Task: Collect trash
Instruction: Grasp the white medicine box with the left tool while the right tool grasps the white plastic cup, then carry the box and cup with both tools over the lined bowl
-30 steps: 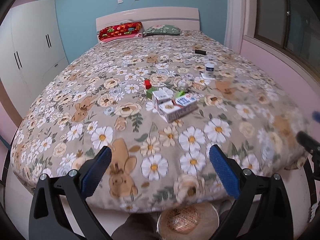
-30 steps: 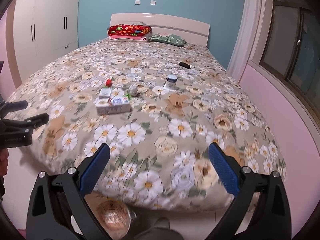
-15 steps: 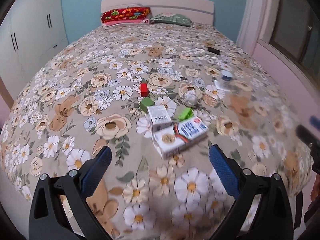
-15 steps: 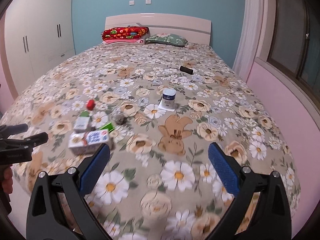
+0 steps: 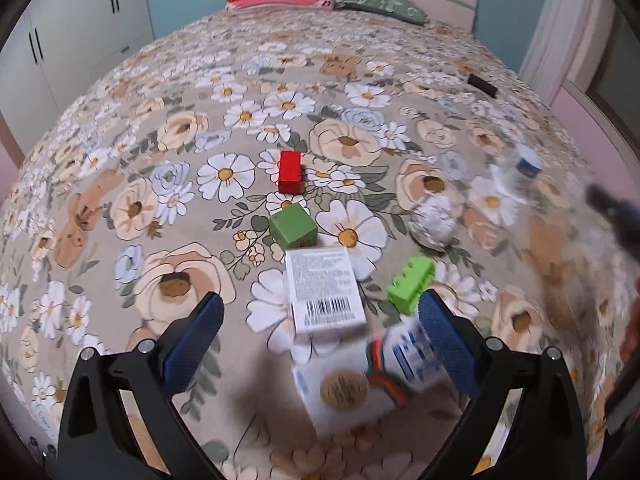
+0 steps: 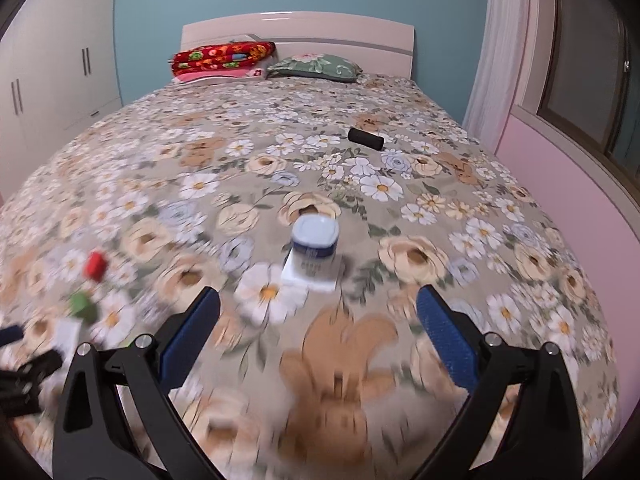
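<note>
Step in hand: approach, judged from the layout. Nothing is grasped yet.

Left gripper [image 5: 320, 332]: fingers spread wide, empty, poised just above the bed [image 5: 120, 128]. Between the fingers lie a milk carton [image 5: 372, 380] on its side and, just beyond and touching it, a white box [image 5: 324, 290] with its barcode face up. Near them: a crumpled paper ball [image 5: 434, 224], a green cube [image 5: 293, 232], a red block [image 5: 290, 171] and a green toothed piece [image 5: 412, 284].

Right gripper [image 6: 318, 332]: fingers spread wide, empty, aimed at a blue-lidded white cup [image 6: 315, 250] standing on a white card. A black cylinder [image 6: 366, 139] lies well beyond.

Next move: lower the left fingers around the carton or box, then close.

Labels: box print and carton lettering are too blurred to read; only the barcode is distinguishable.
</note>
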{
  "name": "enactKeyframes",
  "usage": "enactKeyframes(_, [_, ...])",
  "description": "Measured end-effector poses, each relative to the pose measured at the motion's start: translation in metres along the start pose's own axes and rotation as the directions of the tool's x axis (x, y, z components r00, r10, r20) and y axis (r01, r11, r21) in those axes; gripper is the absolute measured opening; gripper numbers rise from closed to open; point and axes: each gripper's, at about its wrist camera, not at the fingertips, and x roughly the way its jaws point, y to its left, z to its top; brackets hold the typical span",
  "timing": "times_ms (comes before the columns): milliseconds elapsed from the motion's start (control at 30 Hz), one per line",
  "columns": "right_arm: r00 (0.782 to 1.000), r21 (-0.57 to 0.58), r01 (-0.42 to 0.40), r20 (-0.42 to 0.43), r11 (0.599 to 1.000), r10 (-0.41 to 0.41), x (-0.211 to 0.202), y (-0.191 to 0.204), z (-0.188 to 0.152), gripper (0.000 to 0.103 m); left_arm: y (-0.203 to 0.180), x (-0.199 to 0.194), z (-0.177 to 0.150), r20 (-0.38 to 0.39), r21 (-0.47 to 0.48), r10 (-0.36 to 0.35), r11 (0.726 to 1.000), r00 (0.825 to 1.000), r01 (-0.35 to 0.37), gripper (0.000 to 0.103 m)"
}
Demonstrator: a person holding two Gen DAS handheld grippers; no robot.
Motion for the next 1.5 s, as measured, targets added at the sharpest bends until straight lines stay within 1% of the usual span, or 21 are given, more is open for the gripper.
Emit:
enactKeyframes(100, [0.999,0.027,0.010,-0.050,1.000,-0.008,0.053,-0.003,0.014,0.096,0.003,0.019,0.007,-0.018,-0.020,0.006,1.000,1.000,-0.006,0.099])
enactKeyframes(233, [0.997,0.036,0.037,-0.076,0.999,-0.034,0.099,-0.004,0.022,0.096,0.005,0.039,0.013,-0.037,-0.031,0.019,0.999,0.999,-0.020,0.099])
enactKeyframes(300, [0.993,0.055,0.037,-0.111,0.998,-0.031,0.123,-0.005,0.025,0.096,0.006,0.046,0.014,-0.043,-0.032,0.027,0.999,0.999,-0.028,0.097])
enactKeyframes(333, [0.992,0.070,0.029,-0.125,0.997,-0.020,0.132,-0.005,0.026,0.096,0.007,0.049,0.013,-0.046,-0.032,0.027,0.999,0.999,-0.028,0.091])
enactKeyframes(367, [0.991,0.085,0.022,-0.133,0.996,-0.010,0.138,-0.007,0.026,0.096,0.007,0.052,0.013,-0.057,-0.031,0.025,0.999,0.998,-0.027,0.088])
enactKeyframes(433, [0.990,0.111,0.011,-0.142,0.994,0.005,0.148,-0.008,0.027,0.096,0.008,0.060,0.011,-0.090,-0.028,0.011,1.000,0.996,-0.013,0.078])
enactKeyframes(500, [0.988,0.127,0.010,-0.152,0.992,0.009,0.156,-0.009,0.029,0.096,0.009,0.067,0.009,-0.118,-0.030,-0.003,1.000,0.993,0.000,0.073])
enactKeyframes(533, [0.987,0.137,0.007,-0.161,0.990,0.015,0.162,-0.009,0.030,0.094,0.009,0.070,0.008,-0.125,-0.030,-0.006,1.000,0.992,0.002,0.068])
enactKeyframes(567, [0.986,0.146,0.002,-0.166,0.989,0.022,0.165,-0.010,0.030,0.084,0.009,0.072,0.007,-0.128,-0.028,-0.002,1.000,0.992,-0.002,0.064])
enactKeyframes(600, [0.983,0.153,-0.009,-0.180,0.988,0.037,0.169,-0.010,0.030,0.068,0.009,0.073,0.006,-0.125,-0.027,-0.002,1.000,0.992,-0.001,0.057])
enactKeyframes(633, [0.981,0.154,-0.013,-0.192,0.988,0.042,0.173,-0.011,0.030,0.060,0.009,0.074,0.006,-0.121,-0.027,-0.004,1.000,0.993,0.000,0.047])
enactKeyframes(667, [0.977,0.156,-0.011,-0.210,0.988,0.044,0.176,-0.011,0.029,0.049,0.010,0.074,0.006,-0.118,-0.029,-0.004,1.000,0.993,0.001,0.045])
enactKeyframes(700, [0.975,0.156,-0.012,-0.217,0.988,0.046,0.178,-0.011,0.028,0.048,0.011,0.073,0.007,-0.116,-0.031,-0.011,1.000,0.993,0.007,0.045])
enactKeyframes(800, [0.979,0.151,-0.020,-0.196,0.988,0.050,0.171,-0.013,0.025,0.048,0.014,0.068,0.007,-0.102,-0.017,-0.021,1.000,0.995,0.019,0.045])
enactKeyframes(867, [0.982,0.144,-0.028,-0.183,0.989,0.054,0.163,-0.015,0.025,0.048,0.014,0.063,0.007,-0.088,-0.007,-0.014,1.000,0.996,0.013,0.045])
enactKeyframes(967, [0.984,0.156,-0.052,-0.158,0.986,0.077,0.142,-0.021,0.029,0.048,0.017,0.050,0.007,-0.068,-0.006,-0.029,1.000,0.997,0.029,0.045])
enactKeyframes(1100, [0.989,0.142,-0.079,-0.110,0.987,0.095,0.103,-0.026,0.039,0.048,0.019,0.018,0.007,-0.001,0.027,-0.029,0.999,1.000,0.029,0.045])
enactKeyframes(1200, [0.990,0.115,-0.106,-0.076,0.988,0.115,0.061,-0.024,0.044,0.048,0.024,-0.011,0.008,0.036,0.028,-0.040,0.999,0.999,0.039,0.045])
enactKeyframes(1333, [0.991,0.070,-0.129,-0.019,0.989,0.130,-0.011,-0.021,0.049,0.048,0.029,-0.063,0.009,0.105,0.053,-0.047,0.998,0.993,0.041,0.045])
enactKeyframes(1400, [0.991,0.048,-0.136,0.011,0.990,0.136,-0.048,-0.020,0.050,0.048,0.032,-0.094,0.008,0.139,0.063,-0.058,0.997,0.989,0.049,0.045])
enactKeyframes(1500, [0.990,0.004,-0.128,0.062,0.992,0.127,-0.114,-0.015,0.048,0.048,0.035,-0.138,0.001,0.195,0.084,-0.065,0.995,0.979,0.049,0.045])
